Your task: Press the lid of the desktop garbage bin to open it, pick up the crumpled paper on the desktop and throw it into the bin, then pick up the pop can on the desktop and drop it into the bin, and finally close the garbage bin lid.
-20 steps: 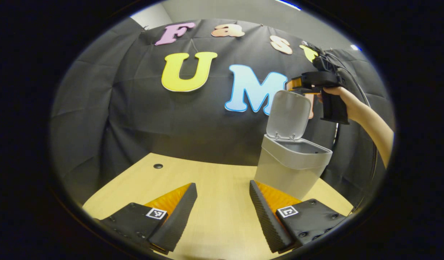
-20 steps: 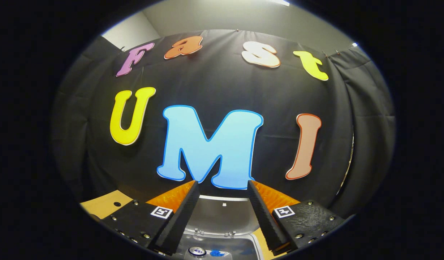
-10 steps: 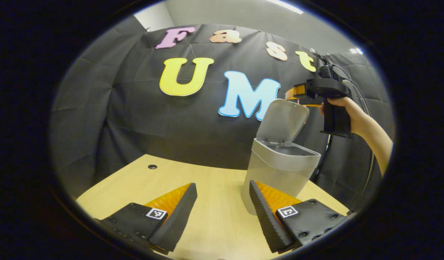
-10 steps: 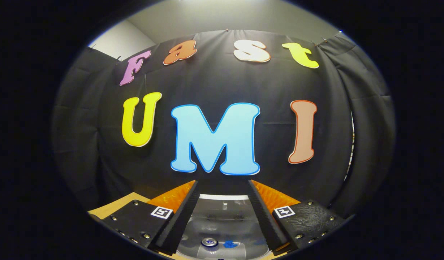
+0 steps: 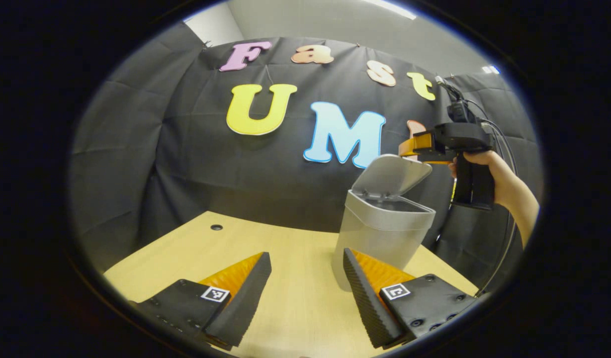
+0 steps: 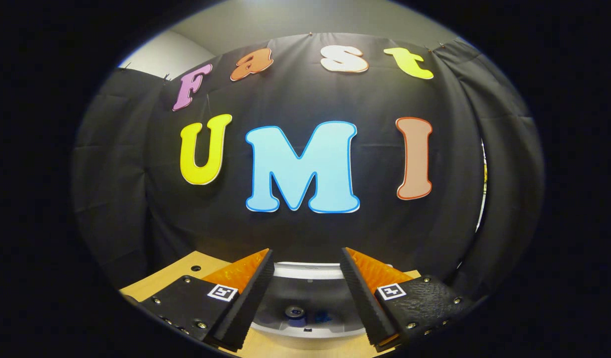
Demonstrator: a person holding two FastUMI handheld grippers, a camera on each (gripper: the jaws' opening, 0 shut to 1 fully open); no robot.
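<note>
Right tool [image 5: 409, 148] touches half-lowered lid [image 5: 392, 174].

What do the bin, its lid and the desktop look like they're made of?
Bin: likely moulded plastic, light grey, matte, with smooth rounded edges and soft highlights. Its lid: the same grey plastic by the look, a thin moulded shell tilted partway down. Desktop: pale wood-grain surface, probably laminate rather than solid wood; even, low sheen. The frames can't confirm that.

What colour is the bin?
The bin is light grey, lid too. It shows best in the left gripper view.
</note>
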